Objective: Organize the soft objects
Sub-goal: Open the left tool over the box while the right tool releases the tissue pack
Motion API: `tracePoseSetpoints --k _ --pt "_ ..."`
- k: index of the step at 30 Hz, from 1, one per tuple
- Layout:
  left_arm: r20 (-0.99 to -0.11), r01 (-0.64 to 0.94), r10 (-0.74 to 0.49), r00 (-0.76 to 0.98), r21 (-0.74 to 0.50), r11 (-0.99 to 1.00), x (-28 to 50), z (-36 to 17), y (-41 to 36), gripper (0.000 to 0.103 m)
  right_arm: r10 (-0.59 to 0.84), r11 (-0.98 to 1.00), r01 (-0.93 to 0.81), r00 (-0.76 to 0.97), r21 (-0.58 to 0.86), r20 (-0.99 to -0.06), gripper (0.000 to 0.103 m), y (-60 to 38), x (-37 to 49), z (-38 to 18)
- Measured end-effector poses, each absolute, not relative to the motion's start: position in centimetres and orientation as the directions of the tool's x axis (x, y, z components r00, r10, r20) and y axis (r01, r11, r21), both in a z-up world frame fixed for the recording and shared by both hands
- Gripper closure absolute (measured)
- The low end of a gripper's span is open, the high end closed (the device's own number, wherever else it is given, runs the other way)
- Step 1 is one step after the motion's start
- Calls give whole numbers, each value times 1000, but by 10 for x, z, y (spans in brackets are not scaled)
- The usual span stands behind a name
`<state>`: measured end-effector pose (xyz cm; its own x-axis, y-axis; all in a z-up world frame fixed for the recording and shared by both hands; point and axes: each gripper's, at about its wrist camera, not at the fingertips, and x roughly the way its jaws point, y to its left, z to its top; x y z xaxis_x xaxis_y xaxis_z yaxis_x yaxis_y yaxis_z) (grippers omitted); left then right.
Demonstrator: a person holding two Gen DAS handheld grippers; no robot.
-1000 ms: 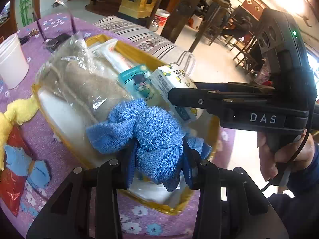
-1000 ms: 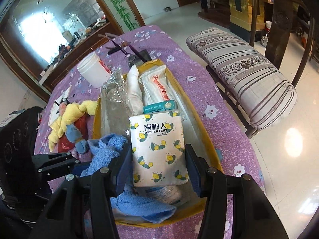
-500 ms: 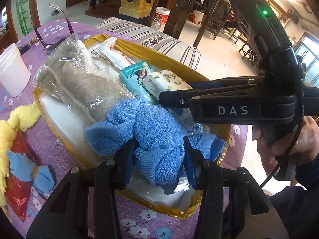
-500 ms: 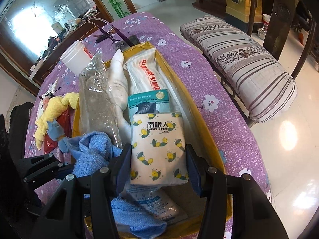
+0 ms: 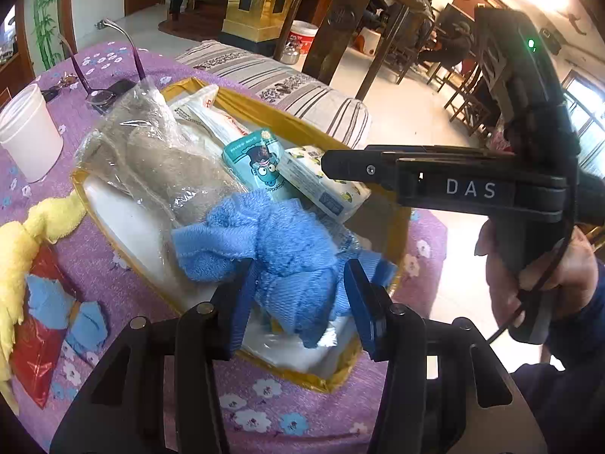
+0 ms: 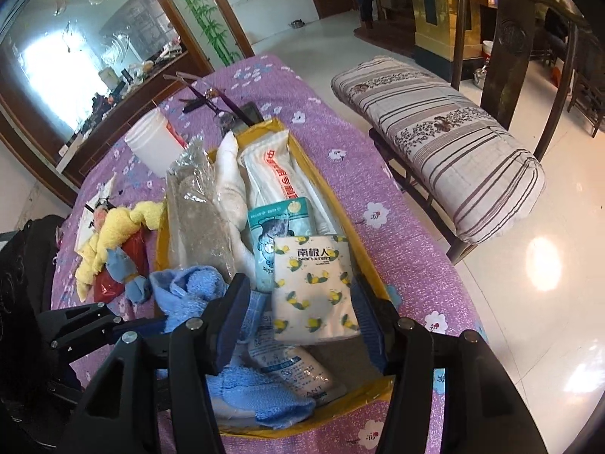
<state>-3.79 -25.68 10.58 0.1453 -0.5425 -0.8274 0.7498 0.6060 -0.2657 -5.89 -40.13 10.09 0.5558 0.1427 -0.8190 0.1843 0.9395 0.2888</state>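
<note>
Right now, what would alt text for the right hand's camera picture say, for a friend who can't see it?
The right gripper is opening around a lemon-print tissue pack lying in a yellow box of soft packets on a purple flowered tablecloth. A blue towel sits in the box to the left; a yellow plush toy lies outside.

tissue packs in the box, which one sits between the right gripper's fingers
The lemon-print pack, white with yellow lemons; the teal cartoon pack lies farther back.
</note>
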Motion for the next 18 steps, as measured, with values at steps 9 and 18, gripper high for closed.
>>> tracePoseSetpoints --k 9,18 --pt "-805 749 -570 164 -275 603 -48 121 -241 53 159 930 183 583 319 -797 40 -387 -67 108" --pt "-792 729 -582 185 -286 622 -53 128 -212 53 205 928 123 620 352 -757 40 -363 -71 118"
